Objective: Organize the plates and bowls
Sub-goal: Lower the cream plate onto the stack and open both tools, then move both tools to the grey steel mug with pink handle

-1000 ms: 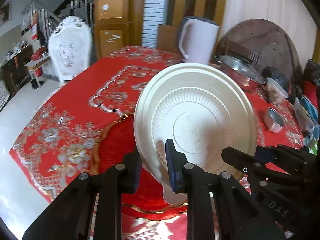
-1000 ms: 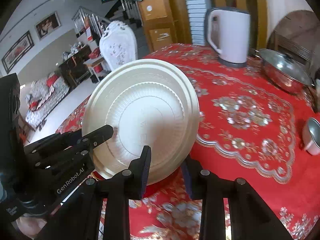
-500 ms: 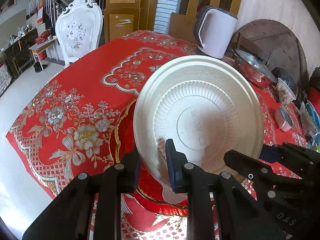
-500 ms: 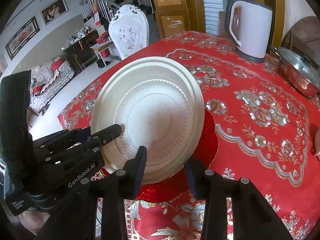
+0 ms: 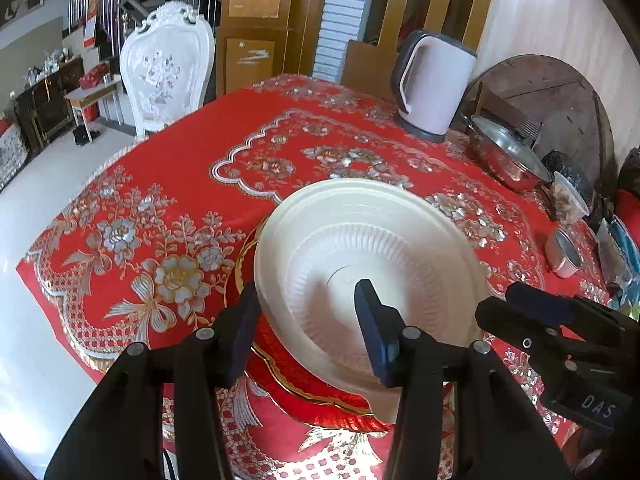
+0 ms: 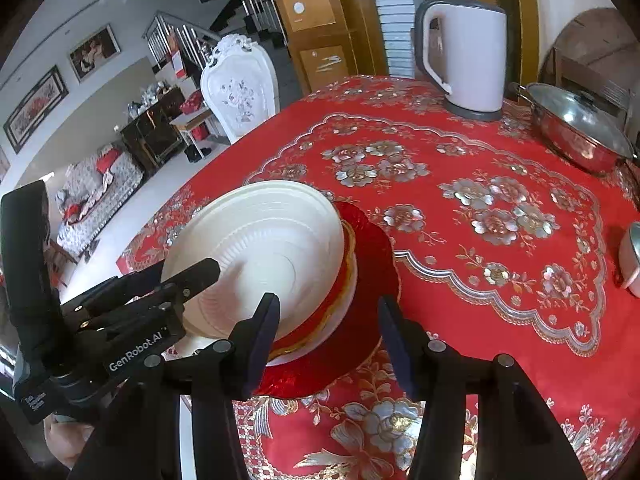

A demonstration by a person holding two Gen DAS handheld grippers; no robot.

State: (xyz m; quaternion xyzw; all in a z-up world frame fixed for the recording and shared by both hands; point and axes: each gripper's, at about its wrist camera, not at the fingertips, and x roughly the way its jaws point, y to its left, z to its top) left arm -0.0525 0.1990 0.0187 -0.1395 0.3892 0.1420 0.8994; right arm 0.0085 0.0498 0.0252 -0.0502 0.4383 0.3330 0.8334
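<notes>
Left gripper (image 5: 310, 324): jaws spread wide either side of the cream disposable plate's near rim, lower centre of the left wrist view; contact unclear.
Right gripper (image 6: 326, 326): jaws parted, nothing between them, bottom centre of its own view.
Cream disposable plate (image 6: 260, 256): upside down and tilted atop a red gold-rimmed plate (image 6: 372, 264), left of centre.
Table (image 6: 500, 280): red floral cloth; white electric kettle (image 6: 466, 56) and lidded steel pot (image 6: 576, 128) upper right.
</notes>
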